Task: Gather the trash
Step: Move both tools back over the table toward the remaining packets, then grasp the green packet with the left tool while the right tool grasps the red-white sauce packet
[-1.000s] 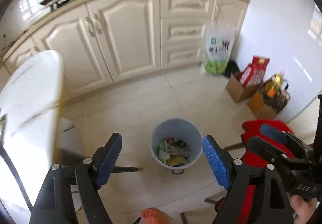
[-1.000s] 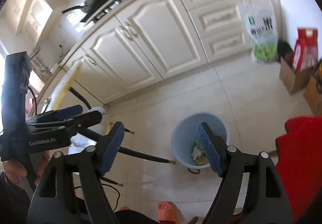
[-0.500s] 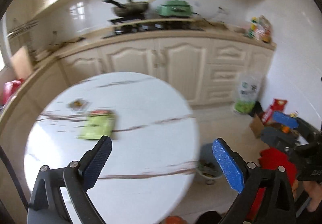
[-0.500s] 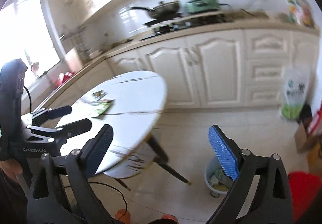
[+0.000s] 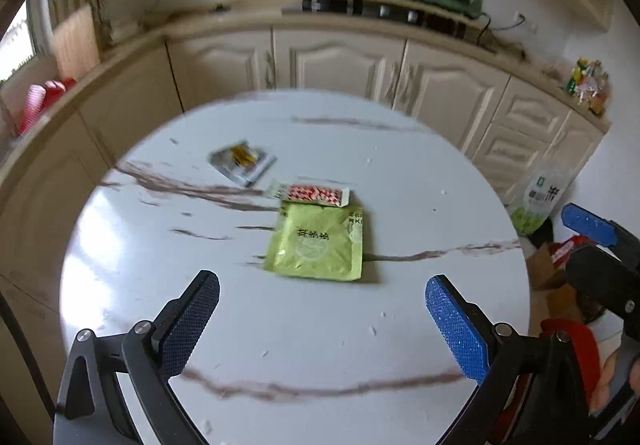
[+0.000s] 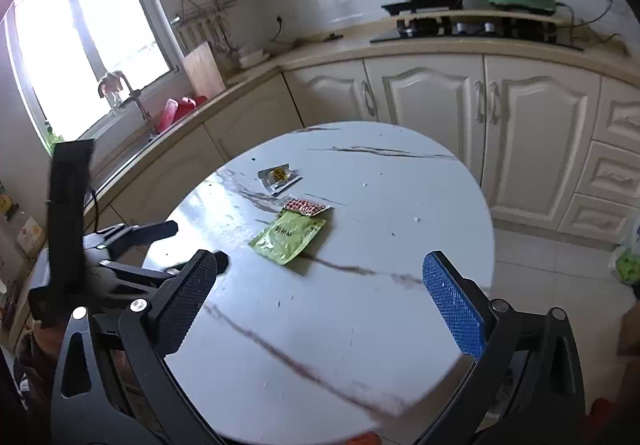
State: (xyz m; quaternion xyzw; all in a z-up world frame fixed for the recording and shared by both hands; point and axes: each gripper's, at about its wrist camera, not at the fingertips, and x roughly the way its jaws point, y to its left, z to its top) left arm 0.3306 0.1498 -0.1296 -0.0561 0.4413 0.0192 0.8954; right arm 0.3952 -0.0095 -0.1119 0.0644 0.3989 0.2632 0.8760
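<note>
- Left wrist view: left gripper (image 5: 322, 309) is hanging wide open and empty above the round table (image 5: 420, 173), its jaws having just been opening.
- Right gripper (image 6: 320, 281) is likewise gaping empty, having just been opening.
- A green packet (image 5: 318, 243), a red-patterned wrapper (image 5: 314, 195) and a silver sachet (image 5: 242, 163) are lying on it.

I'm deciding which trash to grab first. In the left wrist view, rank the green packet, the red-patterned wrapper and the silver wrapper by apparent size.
1. green packet, clearly largest.
2. and 3. red-patterned wrapper and silver wrapper: too alike to rank; the silver one is blurred and lies farther away.

Left gripper (image 5: 322, 321) and right gripper (image 6: 320, 299) side by side, angled downward, jaws just opened wide (nothing between the fingers (image 5: 456, 329)).
</note>
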